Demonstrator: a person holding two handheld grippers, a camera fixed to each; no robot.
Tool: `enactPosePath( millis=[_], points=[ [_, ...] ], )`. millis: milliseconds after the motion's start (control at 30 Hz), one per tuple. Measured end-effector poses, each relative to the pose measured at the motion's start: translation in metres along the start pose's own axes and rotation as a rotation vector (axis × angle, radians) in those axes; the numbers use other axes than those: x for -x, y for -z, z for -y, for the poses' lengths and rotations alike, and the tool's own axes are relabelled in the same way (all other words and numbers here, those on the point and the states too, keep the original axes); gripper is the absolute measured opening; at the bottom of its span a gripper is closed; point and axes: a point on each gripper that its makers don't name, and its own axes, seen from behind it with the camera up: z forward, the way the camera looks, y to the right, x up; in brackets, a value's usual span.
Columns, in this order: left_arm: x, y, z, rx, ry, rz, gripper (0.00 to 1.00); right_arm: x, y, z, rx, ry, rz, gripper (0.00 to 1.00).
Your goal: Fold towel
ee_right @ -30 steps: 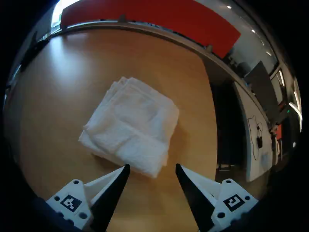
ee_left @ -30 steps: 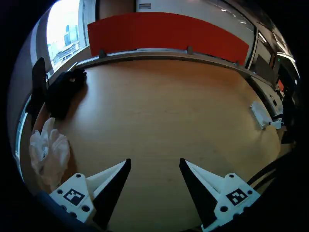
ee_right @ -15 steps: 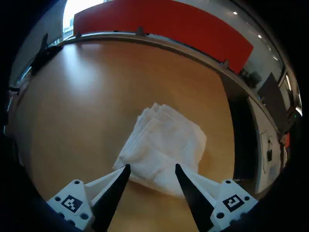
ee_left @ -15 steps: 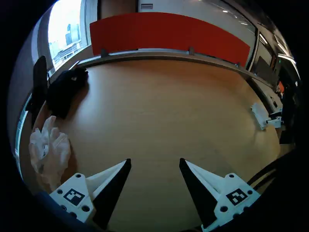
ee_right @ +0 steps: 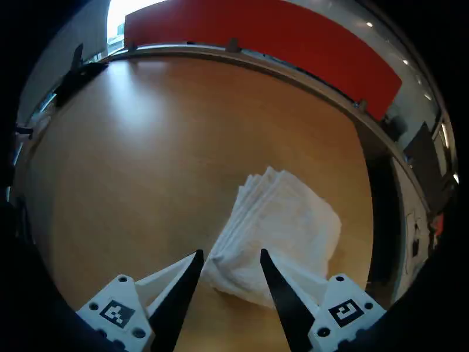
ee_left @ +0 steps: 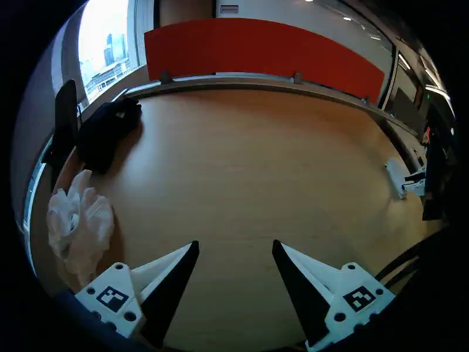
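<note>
A white towel (ee_right: 287, 229), folded into a thick square stack, lies on the wooden table (ee_right: 135, 164) near its right edge. My right gripper (ee_right: 230, 253) is open, and the towel's near corner sits between its two fingertips, which stand closer together than before. In the left gripper view my left gripper (ee_left: 234, 246) is open over bare table (ee_left: 246, 164) with nothing between its fingers. Far to the right in that view the towel (ee_left: 397, 176) is a small white shape, with the other gripper (ee_left: 417, 186) beside it.
A black bag (ee_left: 108, 132) lies at the table's far left, and a crumpled white plastic bag (ee_left: 79, 226) sits nearer on the left. A red partition (ee_left: 264, 50) runs along the table's back edge. Beyond the table's right edge (ee_right: 375, 193) is a dark gap.
My right gripper has moved in on the towel, so its near corner now lies between the fingers, and the fingers have narrowed a little. The left gripper has turned slightly.
</note>
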Motion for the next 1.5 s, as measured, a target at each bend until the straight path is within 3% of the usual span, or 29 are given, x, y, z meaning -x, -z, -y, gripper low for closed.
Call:
enactPosePath(
  millis=[400, 733, 1067, 1500],
  points=[
    [0.001, -0.001, 0.002, -0.002, 0.004, 0.003, 0.93, 0.002, -0.003, 0.007, -0.02, -0.008, 0.016, 0.33],
    [0.0, -0.003, 0.001, 0.002, 0.002, 0.003, 0.93, 0.0, -0.002, 0.012, -0.036, -0.015, 0.011, 0.13],
    [-0.004, -0.005, 0.0, 0.006, 0.0, -0.002, 0.93, -0.012, 0.008, 0.005, -0.018, -0.01, -0.022, 0.11],
    [-0.008, -0.006, -0.002, 0.015, 0.0, -0.013, 0.93, -0.046, 0.039, -0.017, 0.036, -0.004, -0.091, 0.11]
  ],
)
